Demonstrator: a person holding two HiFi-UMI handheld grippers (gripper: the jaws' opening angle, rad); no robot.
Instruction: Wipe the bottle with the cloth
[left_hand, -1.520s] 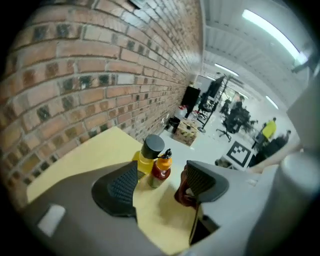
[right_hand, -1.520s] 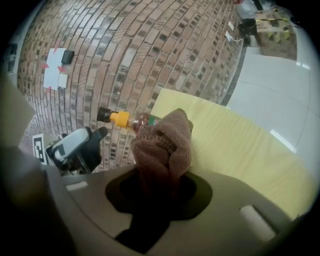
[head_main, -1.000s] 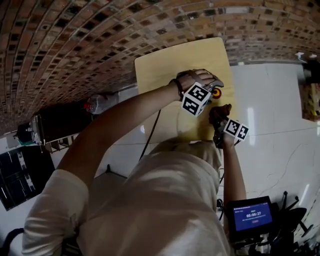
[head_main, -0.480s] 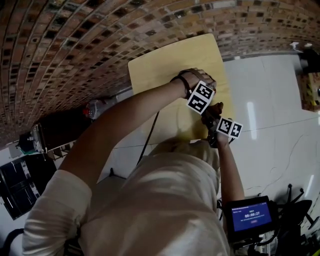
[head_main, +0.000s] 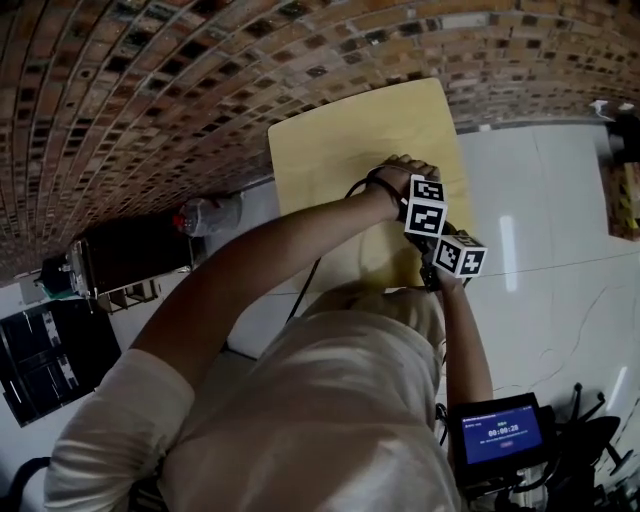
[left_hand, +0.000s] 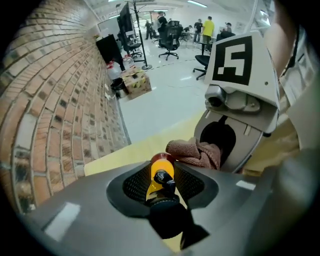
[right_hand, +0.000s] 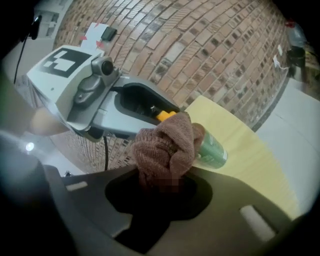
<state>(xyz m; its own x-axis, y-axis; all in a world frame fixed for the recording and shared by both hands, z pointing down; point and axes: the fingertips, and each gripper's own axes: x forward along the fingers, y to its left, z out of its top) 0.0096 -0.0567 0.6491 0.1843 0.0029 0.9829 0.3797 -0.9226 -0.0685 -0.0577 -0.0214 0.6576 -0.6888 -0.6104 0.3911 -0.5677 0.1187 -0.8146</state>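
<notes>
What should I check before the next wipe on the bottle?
1. Left hand-held gripper holds the bottle: ok. Its jaws have just been closing and now pinch it.
2. Right hand-held gripper holds the cloth: ok, it is bunched between the jaws.
3. Cloth touches the bottle: cannot tell. It sits right beside the bottle.
4. Bottle is over the table: ok.
5. Bottle stands on the table: cannot tell, its bottom is hidden.

Brick wall (head_main: 150, 100), white floor (head_main: 550, 200), yellow table (head_main: 340, 140)
</notes>
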